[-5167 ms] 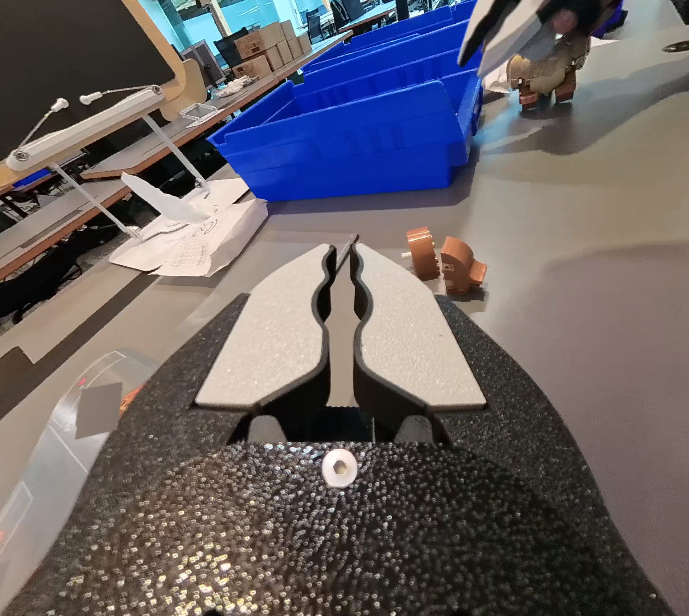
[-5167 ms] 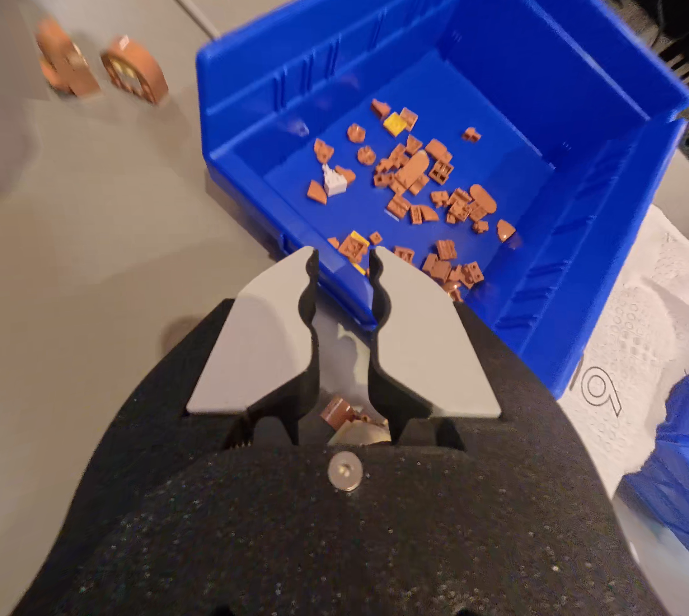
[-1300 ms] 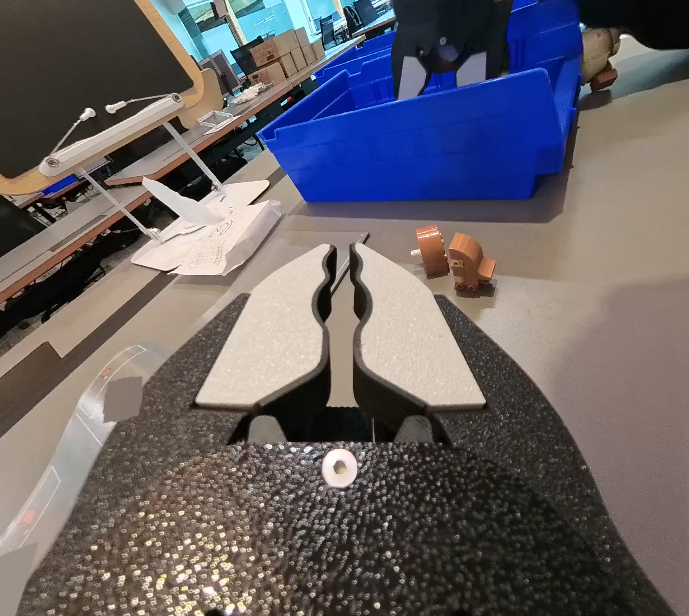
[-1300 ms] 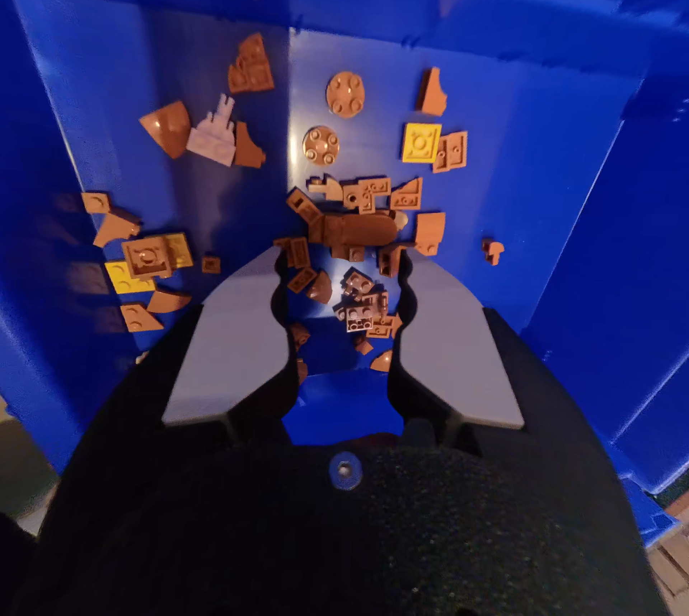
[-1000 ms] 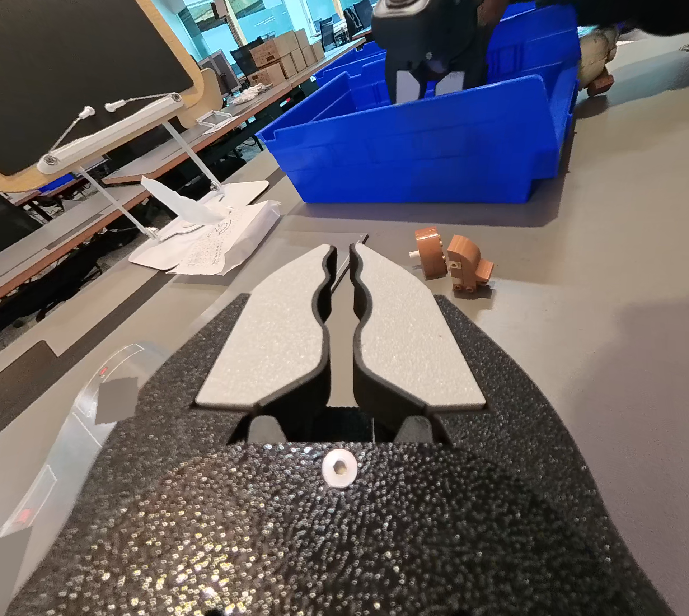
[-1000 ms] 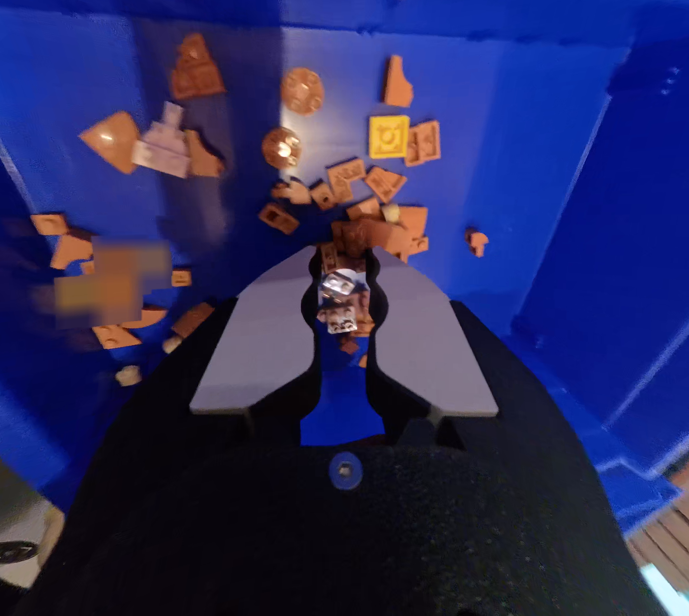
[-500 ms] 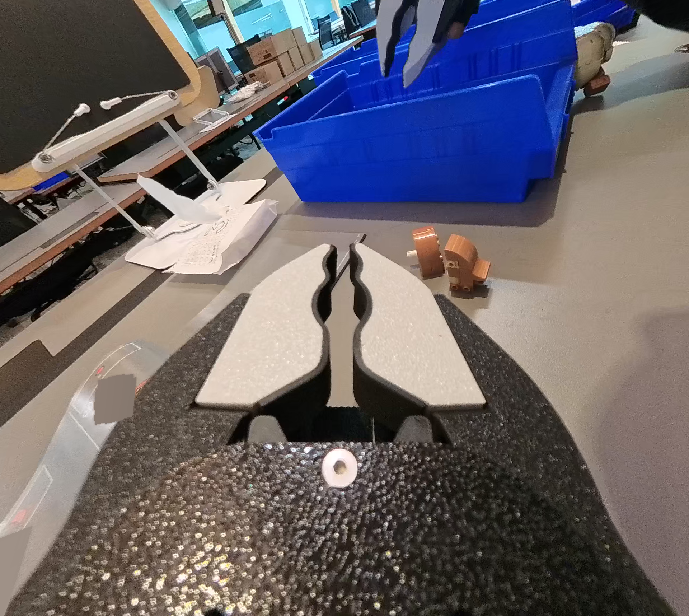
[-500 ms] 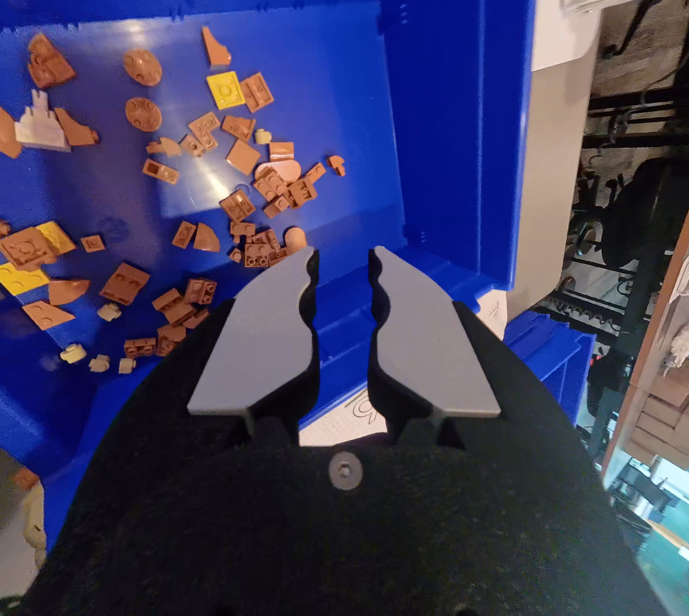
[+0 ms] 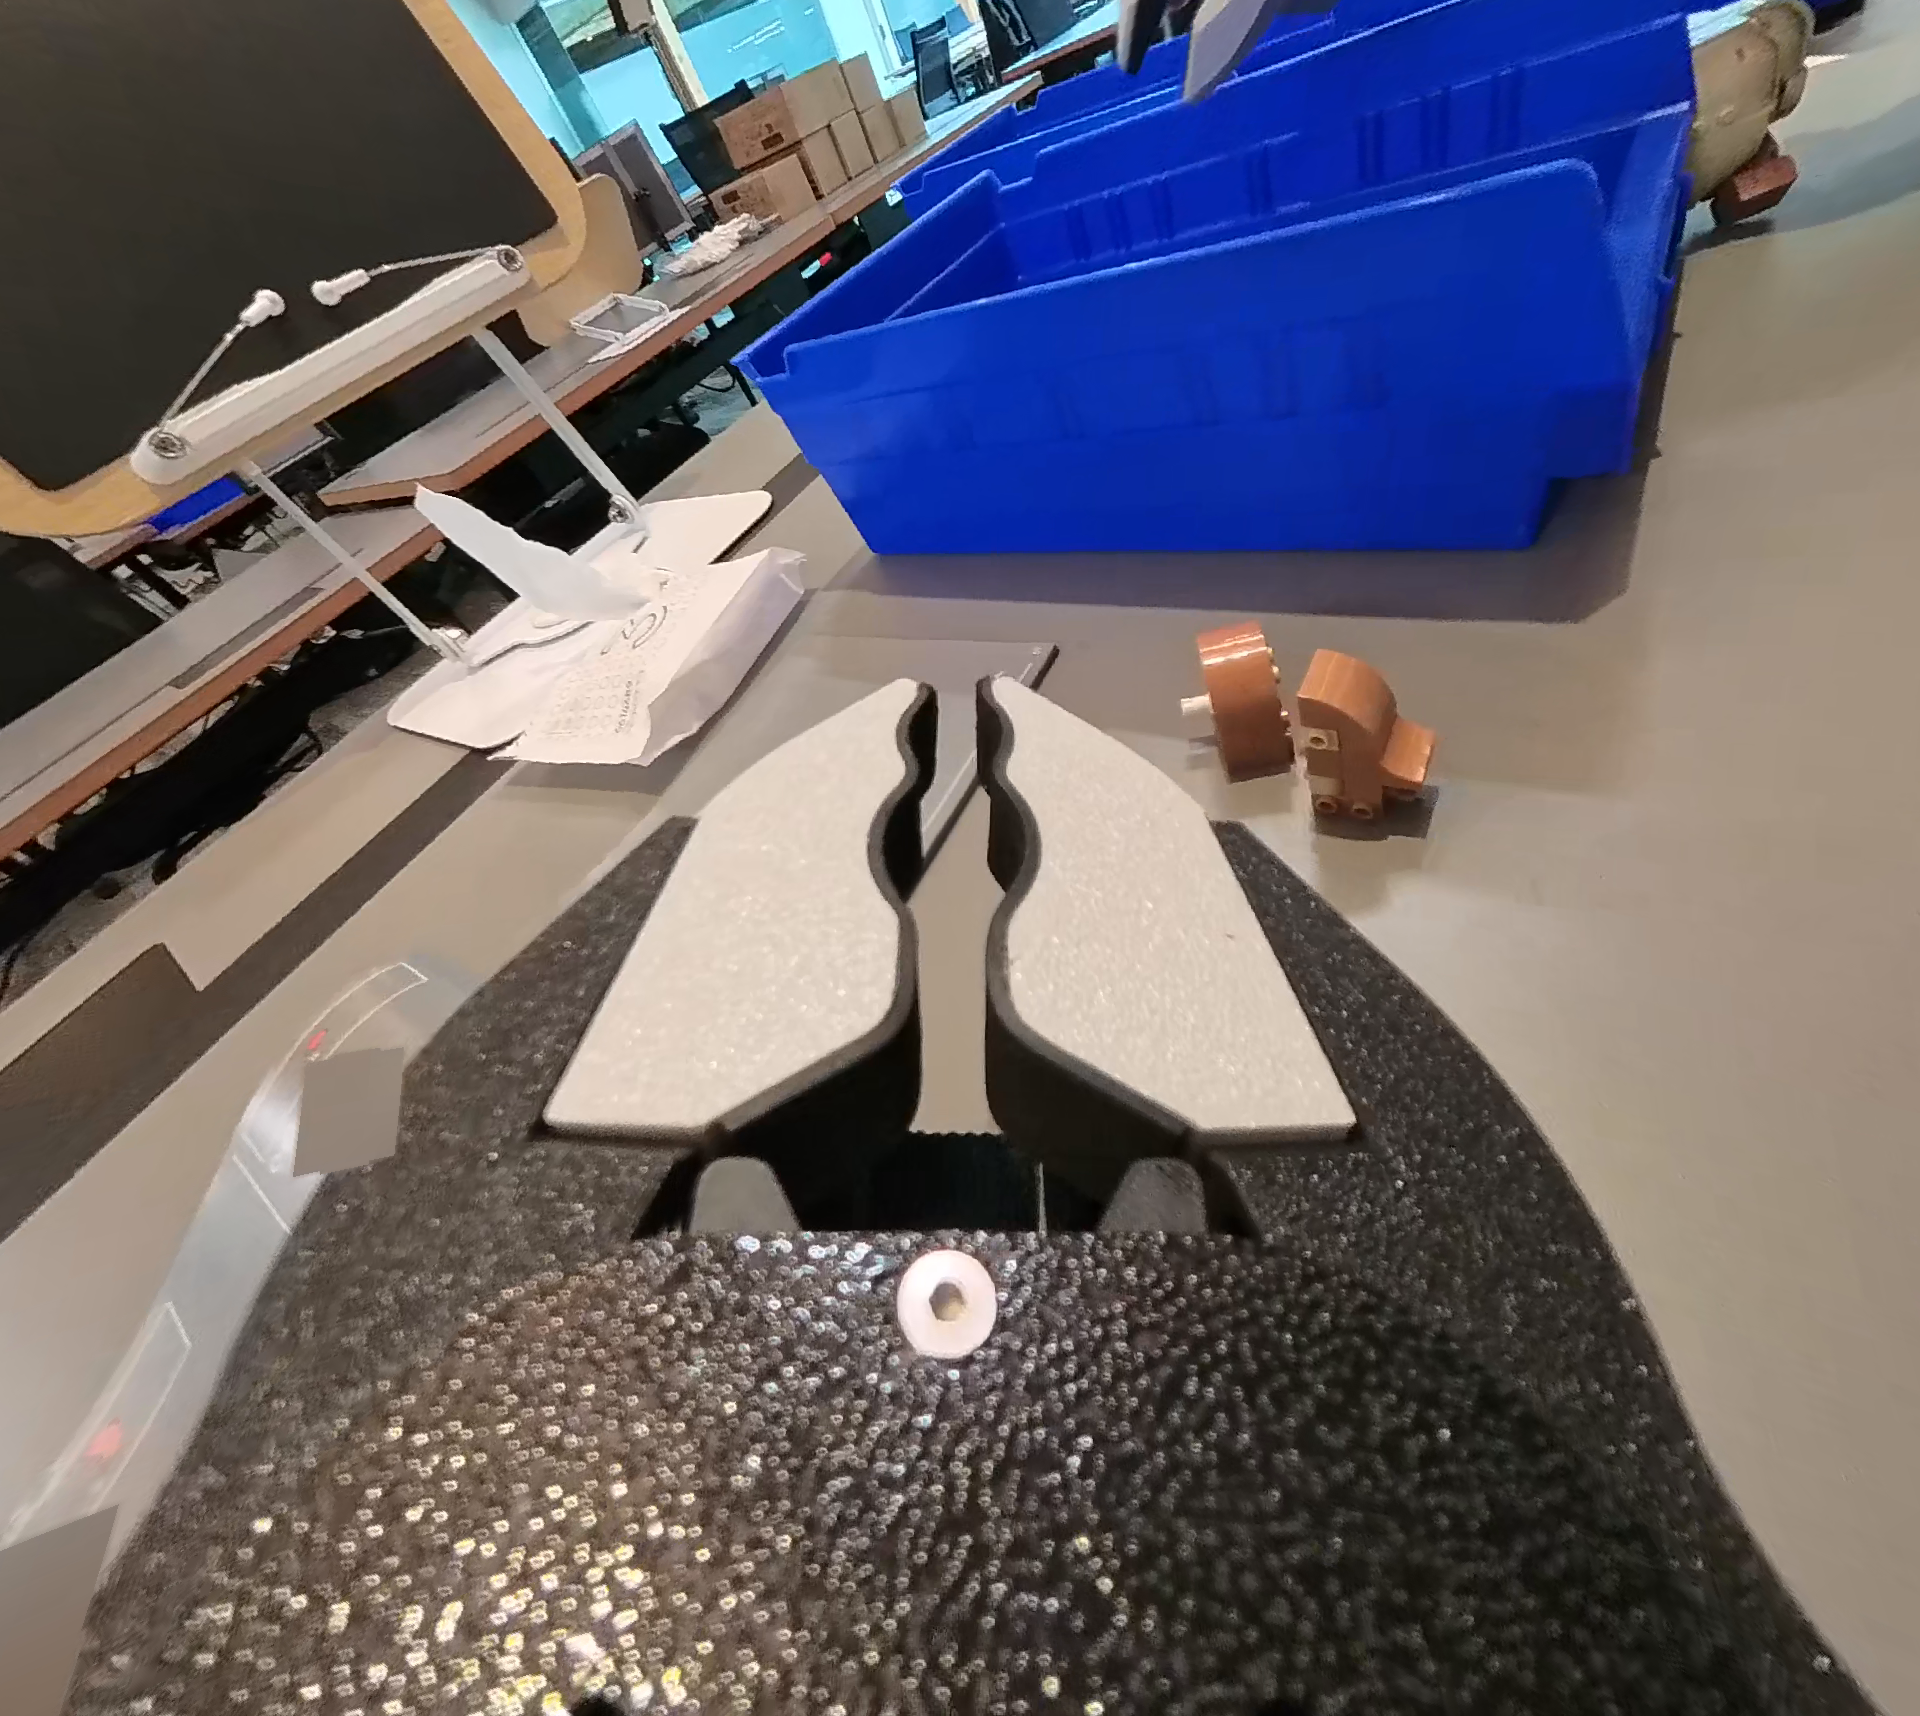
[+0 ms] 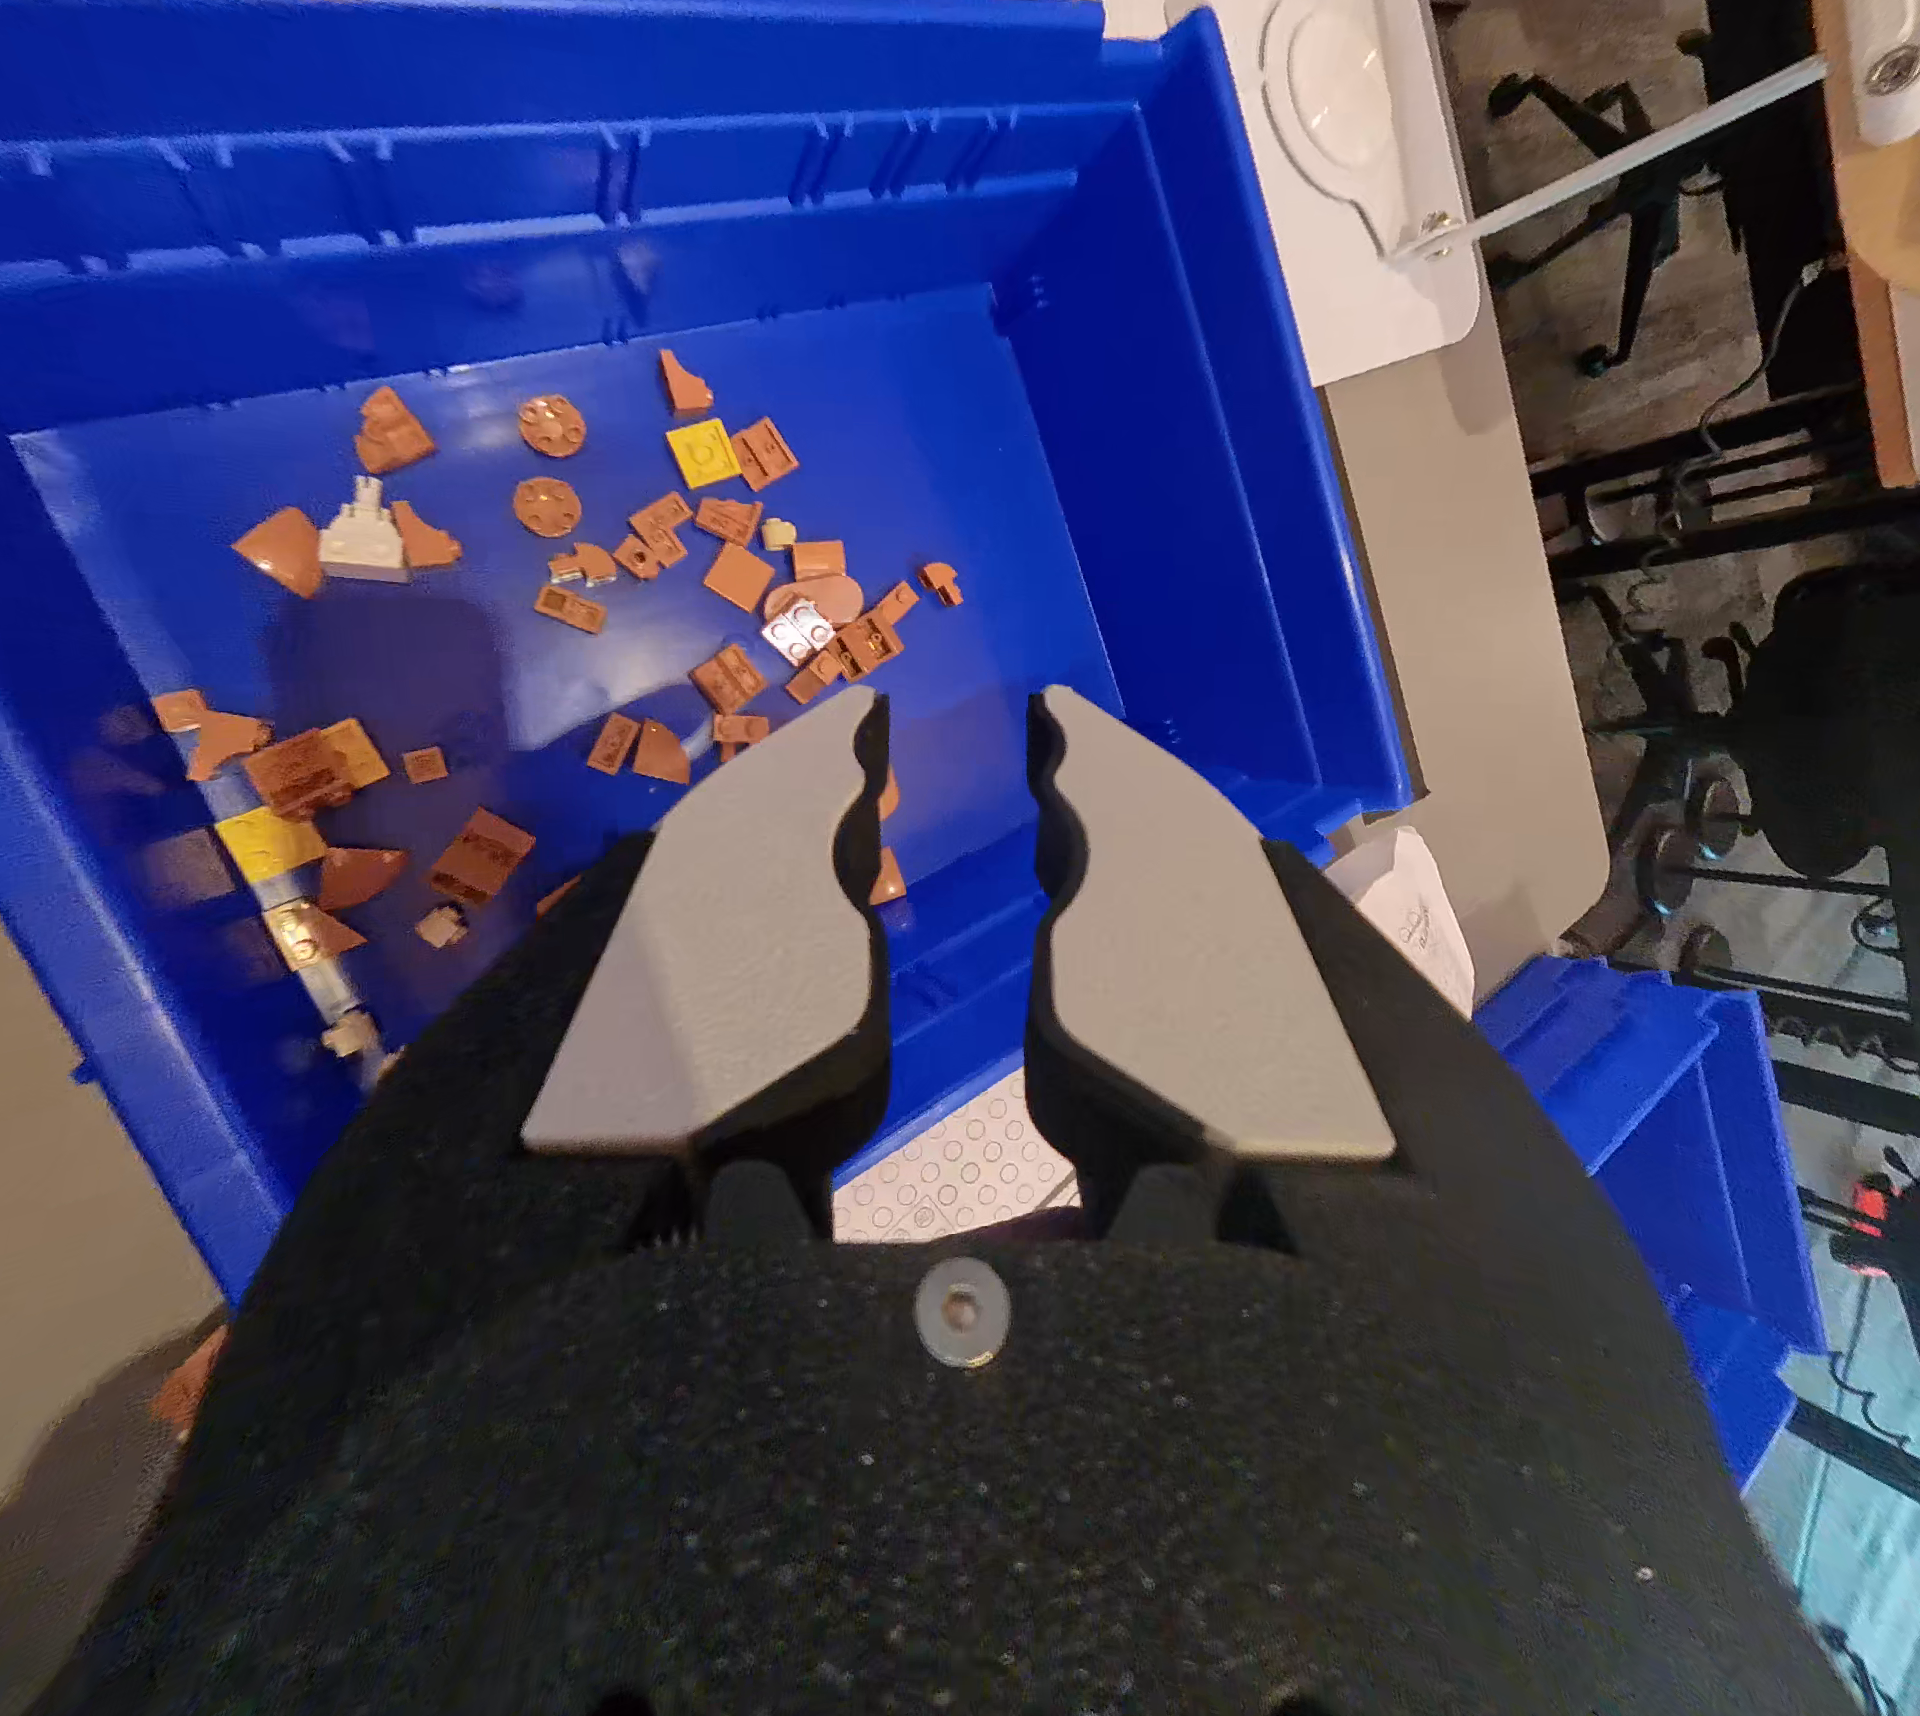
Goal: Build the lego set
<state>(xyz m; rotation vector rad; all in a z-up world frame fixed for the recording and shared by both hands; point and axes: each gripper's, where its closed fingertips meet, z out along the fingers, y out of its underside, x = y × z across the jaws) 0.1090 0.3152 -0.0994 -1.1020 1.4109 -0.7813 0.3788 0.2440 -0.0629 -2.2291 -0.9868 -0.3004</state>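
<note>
My left gripper (image 9: 956, 690) rests low over the grey table (image 9: 1662, 939). Its fingers are nearly together and nothing is between them. Two small brown brick assemblies lie just right of its tips: a round one (image 9: 1236, 700) and a curved block (image 9: 1351, 731). My right gripper (image 10: 956, 710) hovers above the blue bin (image 10: 623, 212), fingers apart and empty. It also shows at the top of the left wrist view (image 9: 1169, 71). Several brown, yellow and white brick pieces (image 10: 727, 575) lie on the bin floor, among them a shiny silver plate (image 10: 795, 627).
The bin (image 9: 1195, 357) stands behind the brown assemblies, with more blue bins behind it and another (image 10: 1662, 1199) beside it. A tan model animal (image 9: 1756, 66) stands at far right. A white paper bag (image 9: 623, 658) and a board on a stand (image 9: 208, 56) are at left. From the left gripper's tips to the curved block (image 9: 1351, 731) is close to 8 centimeters. The shiny silver plate (image 10: 795, 627) is closer to my right gripper, around 11 centimeters from its tips; the left tips are 25 centimeters off.
My right gripper narrowed about the shiny plate down in the bin a second ago. It then rose out empty, and the plate stays on the bin floor. My left gripper has not moved.
</note>
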